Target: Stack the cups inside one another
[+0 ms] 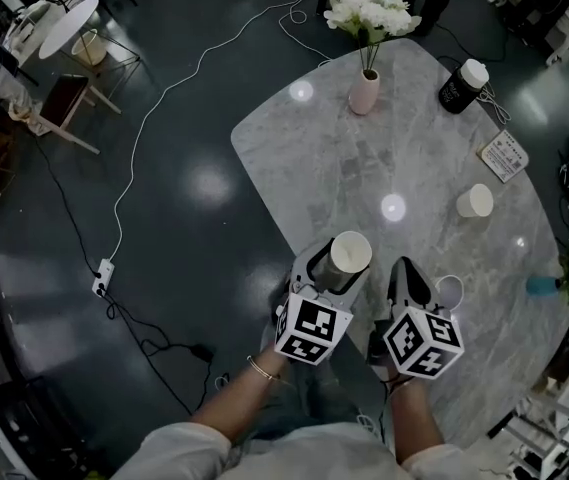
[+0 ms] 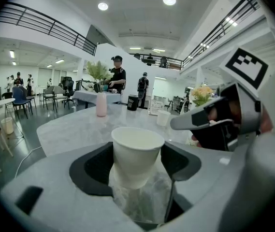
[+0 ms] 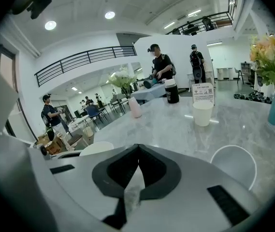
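Between jaws of L gripper [image 2: 137,161], paper cup [image 2: 137,151] clamped; R gripper [image 3: 136,166] closed, empty.

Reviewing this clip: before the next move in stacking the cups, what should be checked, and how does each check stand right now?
1. Left tool gripping the held cup: ok, pads press both sides.
2. Held cup mouth up: ok.
3. Held cup clear of the table: cannot tell.
4. Right tool free: ok, jaws together, nothing between.
5. Near cup beside the right tool standing mouth up: ok.
6. Far cup upright, unobstructed: ok.
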Tool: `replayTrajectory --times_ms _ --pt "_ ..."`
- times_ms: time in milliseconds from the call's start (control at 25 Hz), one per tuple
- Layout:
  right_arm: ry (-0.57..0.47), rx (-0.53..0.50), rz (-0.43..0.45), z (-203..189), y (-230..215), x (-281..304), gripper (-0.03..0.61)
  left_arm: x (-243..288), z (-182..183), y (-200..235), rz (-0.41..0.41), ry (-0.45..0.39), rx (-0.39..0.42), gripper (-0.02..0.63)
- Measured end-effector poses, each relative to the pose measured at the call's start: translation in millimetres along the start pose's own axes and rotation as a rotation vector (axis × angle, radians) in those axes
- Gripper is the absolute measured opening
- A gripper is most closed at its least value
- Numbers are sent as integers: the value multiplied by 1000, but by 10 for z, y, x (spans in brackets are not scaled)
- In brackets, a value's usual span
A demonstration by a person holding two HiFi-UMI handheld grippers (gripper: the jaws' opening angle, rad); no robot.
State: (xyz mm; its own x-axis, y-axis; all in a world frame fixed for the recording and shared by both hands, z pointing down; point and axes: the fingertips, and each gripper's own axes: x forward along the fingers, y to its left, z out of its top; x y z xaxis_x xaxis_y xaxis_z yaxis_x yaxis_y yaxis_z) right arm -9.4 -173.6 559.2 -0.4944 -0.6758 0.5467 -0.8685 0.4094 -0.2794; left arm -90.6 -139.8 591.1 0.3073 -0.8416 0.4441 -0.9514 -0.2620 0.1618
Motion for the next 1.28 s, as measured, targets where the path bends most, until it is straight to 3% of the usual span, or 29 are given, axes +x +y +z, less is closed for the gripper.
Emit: replayTrajectory --times_ms 480,1280 --pt "-107 33 -50 534 -92 -268 6 -5 588 -215 -73 -51 70 316" --pt "-297 160 -313 908 -891 -1233 6 147 1210 -1188 -329 -109 232 316"
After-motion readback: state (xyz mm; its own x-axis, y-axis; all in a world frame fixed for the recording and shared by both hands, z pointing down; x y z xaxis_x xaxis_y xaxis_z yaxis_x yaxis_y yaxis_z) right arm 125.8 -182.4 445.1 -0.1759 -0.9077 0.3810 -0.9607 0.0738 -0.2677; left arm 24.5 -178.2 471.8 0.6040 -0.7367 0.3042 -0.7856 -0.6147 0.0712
